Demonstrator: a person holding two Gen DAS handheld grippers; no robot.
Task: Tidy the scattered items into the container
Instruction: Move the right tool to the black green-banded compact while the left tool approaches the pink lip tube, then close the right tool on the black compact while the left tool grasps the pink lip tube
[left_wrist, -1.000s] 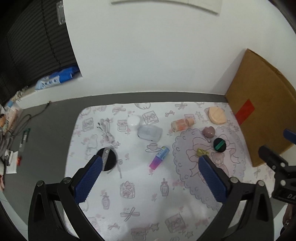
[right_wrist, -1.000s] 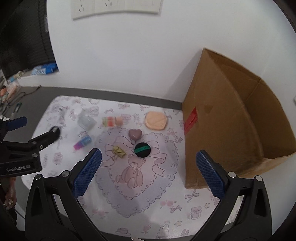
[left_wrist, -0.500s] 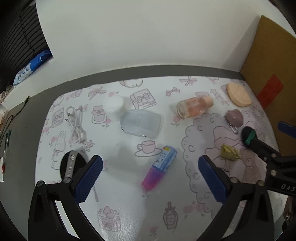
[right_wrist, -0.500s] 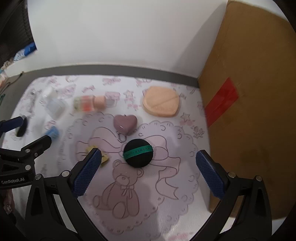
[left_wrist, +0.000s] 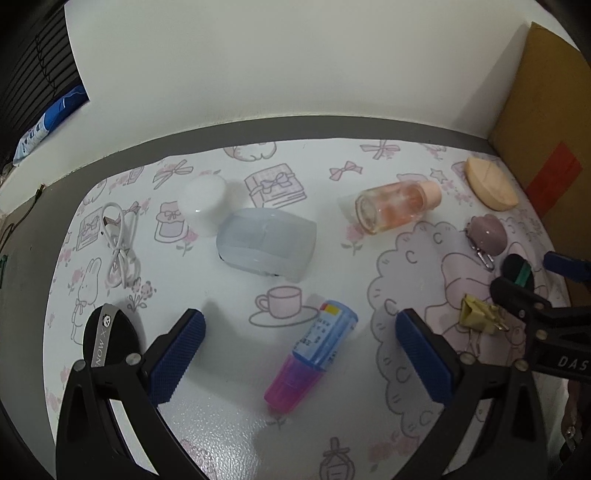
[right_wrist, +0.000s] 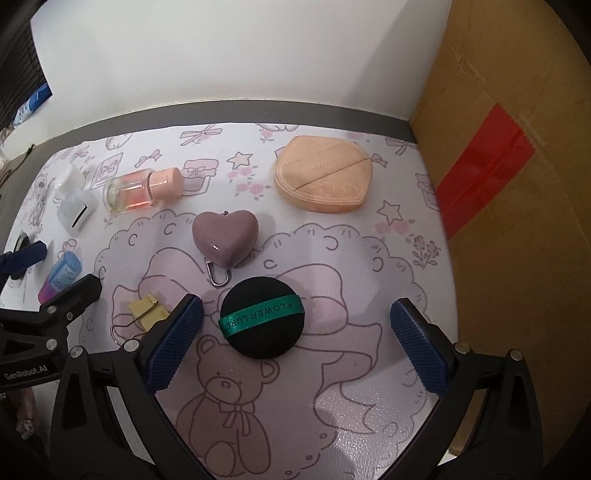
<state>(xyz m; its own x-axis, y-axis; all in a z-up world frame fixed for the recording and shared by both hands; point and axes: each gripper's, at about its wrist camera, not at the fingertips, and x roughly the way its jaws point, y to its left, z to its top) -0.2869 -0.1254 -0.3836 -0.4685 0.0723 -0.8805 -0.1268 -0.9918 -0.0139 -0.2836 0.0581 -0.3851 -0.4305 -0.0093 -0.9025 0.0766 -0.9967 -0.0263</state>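
My left gripper (left_wrist: 300, 354) hangs open just above a blue and pink tube (left_wrist: 312, 356) lying between its fingers. Beyond it lie a clear plastic case (left_wrist: 267, 249), a white cap (left_wrist: 202, 197) and a pink bottle (left_wrist: 399, 203). My right gripper (right_wrist: 295, 345) is open over a black puff with a green band (right_wrist: 263, 322). Further off lie a mauve heart keyring (right_wrist: 225, 238), a peach compact (right_wrist: 322, 179) and a yellow clip (right_wrist: 147, 310). The cardboard box (right_wrist: 517, 184) stands at the right.
A white cable (left_wrist: 120, 245) and a black round item (left_wrist: 107, 339) lie at the left of the patterned mat (left_wrist: 229, 424). A white wall runs along the back. The other gripper shows at each view's edge.
Both grippers have dropped closer to the mat. The left one now straddles the tube; the right one has come down over the black puff. Both stay open.
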